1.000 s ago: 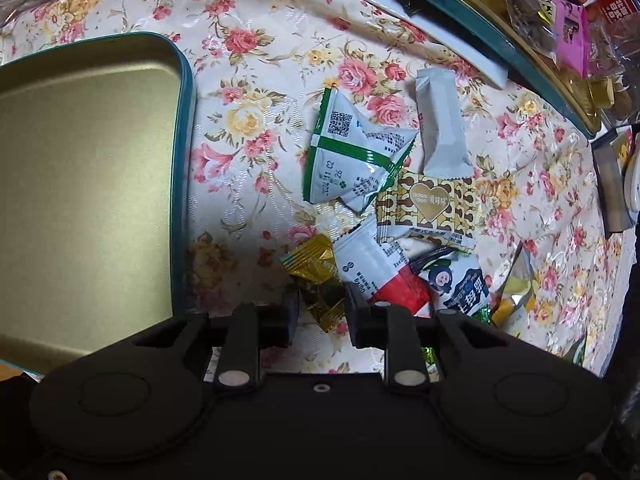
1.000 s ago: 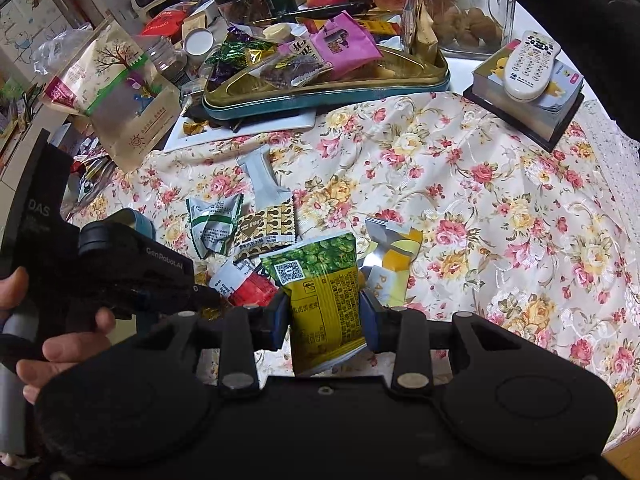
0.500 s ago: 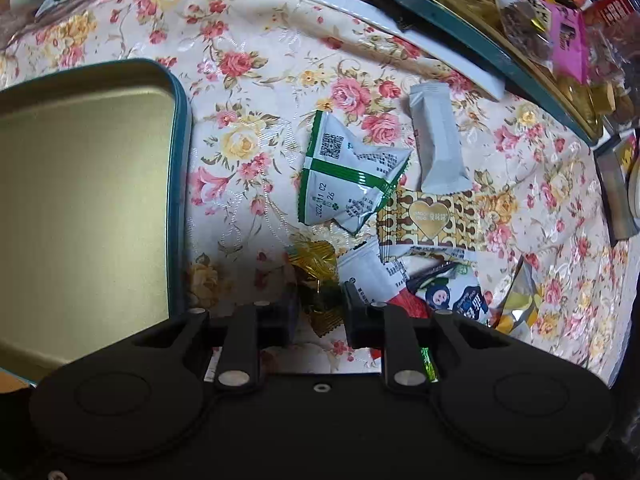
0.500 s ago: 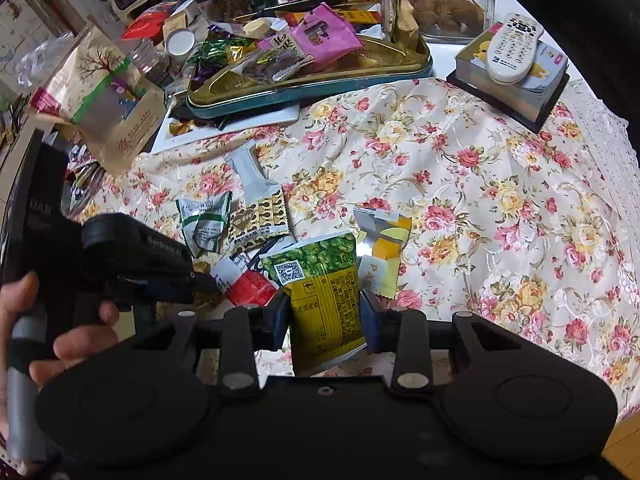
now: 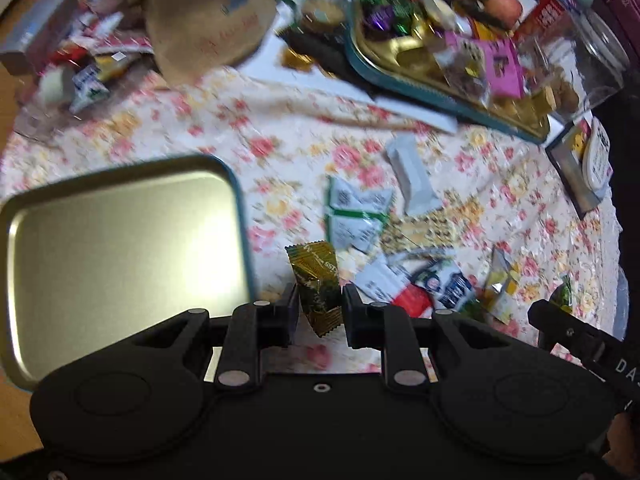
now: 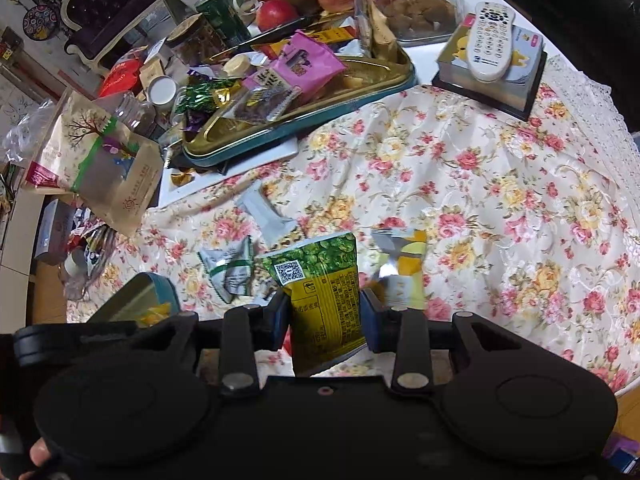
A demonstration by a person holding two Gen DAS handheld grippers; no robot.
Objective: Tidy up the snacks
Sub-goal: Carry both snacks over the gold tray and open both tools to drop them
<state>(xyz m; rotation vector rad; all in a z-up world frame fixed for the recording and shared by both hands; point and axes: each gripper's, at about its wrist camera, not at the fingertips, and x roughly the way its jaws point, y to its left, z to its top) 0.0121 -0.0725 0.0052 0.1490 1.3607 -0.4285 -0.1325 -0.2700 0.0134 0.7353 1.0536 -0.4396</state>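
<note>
Pinching a gold candy wrapper (image 5: 316,286) at frame bottom centre, the left hand-held gripper (image 5: 319,308) sits nearly closed on it; the right hand-held gripper (image 6: 324,312) clamps a green-yellow snack pouch (image 6: 324,292). Both look light, crinkly and slippery, best held mid-body. Beyond, left of frame, lies the empty tin tray (image 5: 240,208).

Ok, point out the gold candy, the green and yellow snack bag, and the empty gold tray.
gold candy (image 5: 316,286), left wrist view, middle of the wrapper between the pads.
green and yellow snack bag (image 6: 324,296), right wrist view, yellow printed face.
empty gold tray (image 5: 120,248), left wrist view, bare floor.
</note>
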